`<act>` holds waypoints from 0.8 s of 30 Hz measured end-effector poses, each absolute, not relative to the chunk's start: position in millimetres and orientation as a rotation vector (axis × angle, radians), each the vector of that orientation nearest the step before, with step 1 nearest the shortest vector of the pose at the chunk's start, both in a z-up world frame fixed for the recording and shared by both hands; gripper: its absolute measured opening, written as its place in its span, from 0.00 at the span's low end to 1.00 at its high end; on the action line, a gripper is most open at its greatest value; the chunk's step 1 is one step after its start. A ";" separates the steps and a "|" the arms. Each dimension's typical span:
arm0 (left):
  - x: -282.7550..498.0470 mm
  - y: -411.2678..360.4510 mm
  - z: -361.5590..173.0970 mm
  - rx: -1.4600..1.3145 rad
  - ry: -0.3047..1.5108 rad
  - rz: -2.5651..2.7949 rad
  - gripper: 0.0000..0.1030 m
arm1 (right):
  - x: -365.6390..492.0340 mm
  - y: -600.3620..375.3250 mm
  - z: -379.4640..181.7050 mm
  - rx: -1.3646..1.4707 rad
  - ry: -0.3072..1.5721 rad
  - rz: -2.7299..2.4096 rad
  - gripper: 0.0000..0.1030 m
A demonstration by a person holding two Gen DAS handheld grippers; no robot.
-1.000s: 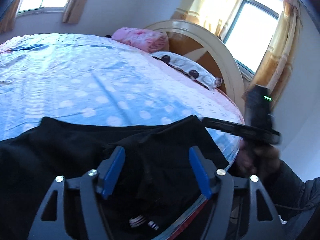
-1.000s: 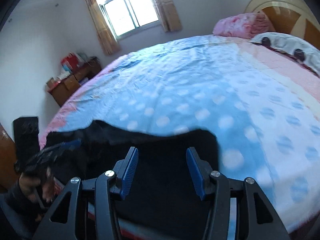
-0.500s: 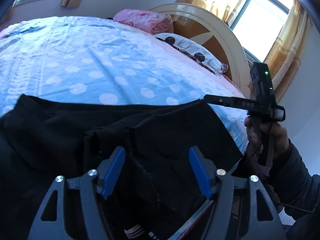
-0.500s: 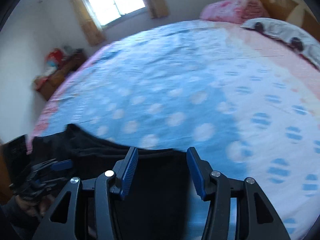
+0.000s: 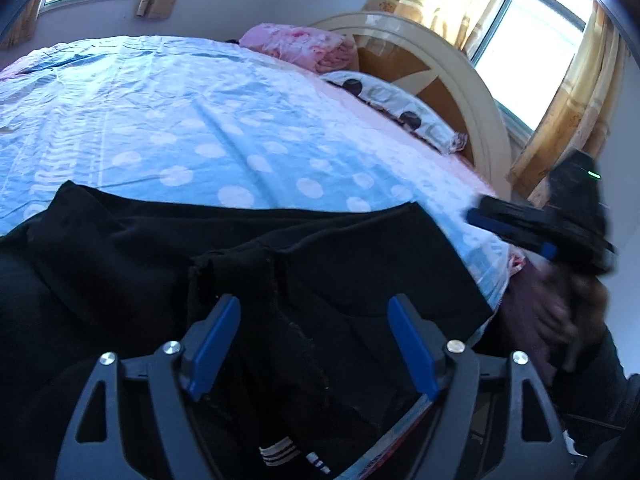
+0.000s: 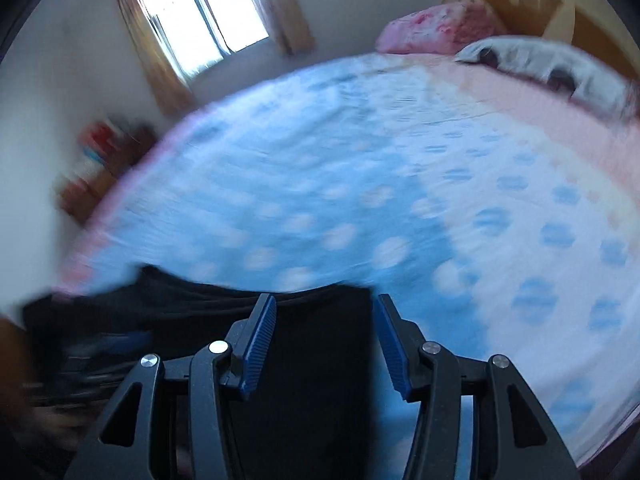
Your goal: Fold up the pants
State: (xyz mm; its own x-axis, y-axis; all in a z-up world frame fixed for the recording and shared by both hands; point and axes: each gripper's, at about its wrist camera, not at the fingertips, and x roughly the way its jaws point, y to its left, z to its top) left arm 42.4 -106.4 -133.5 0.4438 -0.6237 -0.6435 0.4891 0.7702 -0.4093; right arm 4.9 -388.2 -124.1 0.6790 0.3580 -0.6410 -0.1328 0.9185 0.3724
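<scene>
Black pants (image 5: pixel 280 264) lie crumpled along the near edge of the bed, with white stripes showing at a low hem (image 5: pixel 280 454). My left gripper (image 5: pixel 314 328) hovers just over a raised fold of them. Its jaws are opening, and the blue pads do not press the cloth. A hand at the right holds my right gripper (image 5: pixel 516 228) beyond the pants' right corner. In the blurred right wrist view, my right gripper (image 6: pixel 326 338) stands open over the pants (image 6: pixel 312 380), near their right edge. The left gripper (image 6: pixel 100 354) is a dark smear at the left.
The blue polka-dot sheet (image 5: pixel 200 120) stretches beyond the pants. At the head of the bed are a pink quilt (image 5: pixel 304 46), a spotted pillow (image 5: pixel 400 104) and a curved headboard (image 5: pixel 460 80). A low cabinet (image 6: pixel 96 168) stands by the far wall, under a bright window.
The left gripper's jaws have spread wider and it has sunk closer to the pants. The right gripper has shifted sideways toward the pants' right edge, and its view is now blurred.
</scene>
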 end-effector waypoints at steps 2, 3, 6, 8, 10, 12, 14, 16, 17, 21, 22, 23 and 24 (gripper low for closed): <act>44.2 -108.0 -137.9 -0.164 0.880 -0.684 0.77 | -15.0 -384.6 -127.6 0.367 0.780 0.354 0.51; 45.1 -108.1 -139.6 -0.164 0.882 -0.680 0.77 | -23.8 -381.8 -132.7 0.383 0.796 0.374 0.51; 45.3 -110.0 -142.1 -0.153 0.885 -0.674 0.77 | -43.7 -372.6 -150.0 0.382 0.827 0.398 0.51; 45.5 -111.7 -143.0 -0.141 0.886 -0.667 0.77 | -49.6 -367.9 -164.2 0.380 0.868 0.396 0.51; 44.9 -113.2 -143.5 -0.129 0.884 -0.664 0.77 | -50.6 -369.7 -179.9 0.384 0.907 0.361 0.51; 44.3 -114.7 -144.0 -0.118 0.885 -0.658 0.77 | -47.9 -374.0 -193.8 0.412 0.917 0.356 0.51; 43.0 -116.5 -143.4 -0.107 0.882 -0.651 0.78 | -48.9 -377.3 -197.9 0.436 0.899 0.368 0.51; 42.4 -116.7 -143.7 -0.107 0.878 -0.652 0.79 | -48.2 -375.1 -196.5 0.416 0.901 0.366 0.51; 42.1 -116.7 -143.9 -0.109 0.877 -0.654 0.80 | -48.1 -371.3 -194.6 0.389 0.907 0.358 0.51; 41.3 -116.9 -143.3 -0.099 0.877 -0.652 0.80 | -46.6 -356.0 -190.4 0.280 0.932 0.319 0.51; 41.0 -116.4 -142.7 -0.097 0.877 -0.654 0.80 | -46.2 -350.8 -185.6 0.250 0.941 0.302 0.51; 41.0 -115.3 -142.3 -0.100 0.879 -0.656 0.80 | -46.3 -345.0 -177.7 0.217 0.937 0.287 0.51; 40.8 -113.1 -141.3 -0.113 0.883 -0.655 0.80 | -46.6 -342.1 -168.7 0.193 0.914 0.288 0.51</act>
State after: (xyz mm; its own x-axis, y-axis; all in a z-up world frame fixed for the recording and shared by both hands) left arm 40.8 -113.1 -141.3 0.4545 -0.5744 -0.6808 0.4846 0.8007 -0.3521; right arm -46.6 -342.1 -168.7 0.5763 0.3254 -0.7497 -0.1627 0.9446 0.2850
